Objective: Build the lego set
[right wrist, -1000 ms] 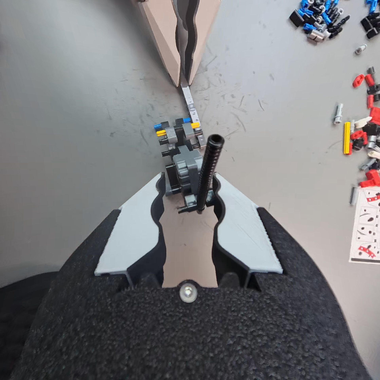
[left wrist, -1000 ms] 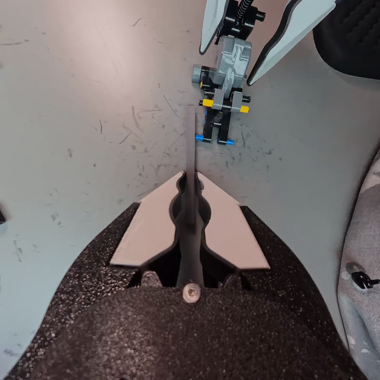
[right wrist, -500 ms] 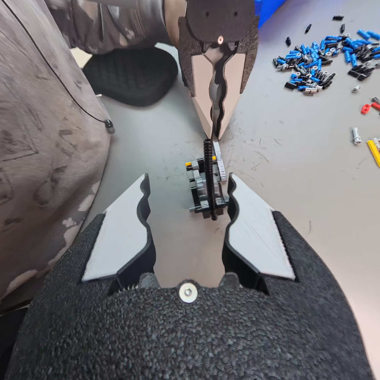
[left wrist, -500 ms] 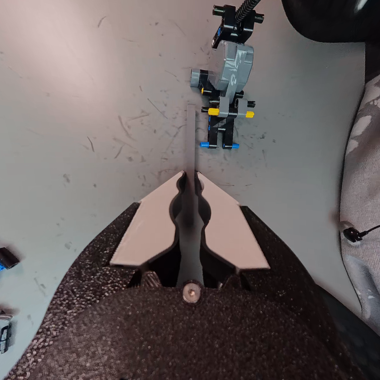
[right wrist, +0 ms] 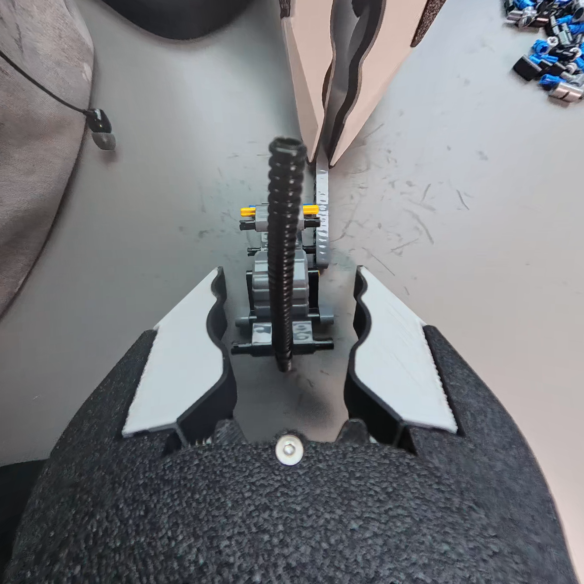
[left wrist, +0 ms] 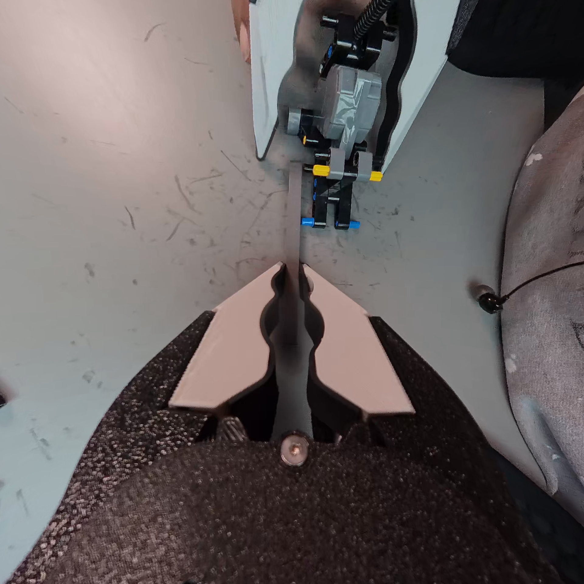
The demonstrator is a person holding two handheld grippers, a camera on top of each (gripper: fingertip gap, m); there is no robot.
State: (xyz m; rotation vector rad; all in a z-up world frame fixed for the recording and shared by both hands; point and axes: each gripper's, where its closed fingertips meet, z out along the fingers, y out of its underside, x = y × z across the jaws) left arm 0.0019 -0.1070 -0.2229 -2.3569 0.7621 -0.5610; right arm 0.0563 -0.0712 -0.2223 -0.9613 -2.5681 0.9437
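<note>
The lego assembly [left wrist: 344,104], grey and black with yellow and blue pins, stands on the grey table [left wrist: 126,158]. A black ribbed hose [right wrist: 282,252] rises from it. My left gripper [left wrist: 292,267] is shut on a long thin grey beam [left wrist: 292,215]; the beam's far end lies along the assembly's side near a yellow pin. In the right wrist view the left gripper [right wrist: 322,159] comes in from the top with the beam [right wrist: 323,221]. My right gripper [right wrist: 289,268] is open, its fingers either side of the assembly [right wrist: 278,300] without touching it; it also shows in the left wrist view [left wrist: 320,161].
A pile of small blue, black and grey parts [right wrist: 550,57] lies at the far right. A person's grey clothing [right wrist: 31,158] with a black cord and toggle [right wrist: 101,126] borders the table, also in the left wrist view [left wrist: 543,347]. A black padded object [right wrist: 177,19] sits behind. One gripper's finger ends stand about 8 cm off the other's.
My right gripper opened and pulled back from the assembly, then came forward again to straddle it, still open. My left gripper kept the beam and edged it closer along the assembly's side.
</note>
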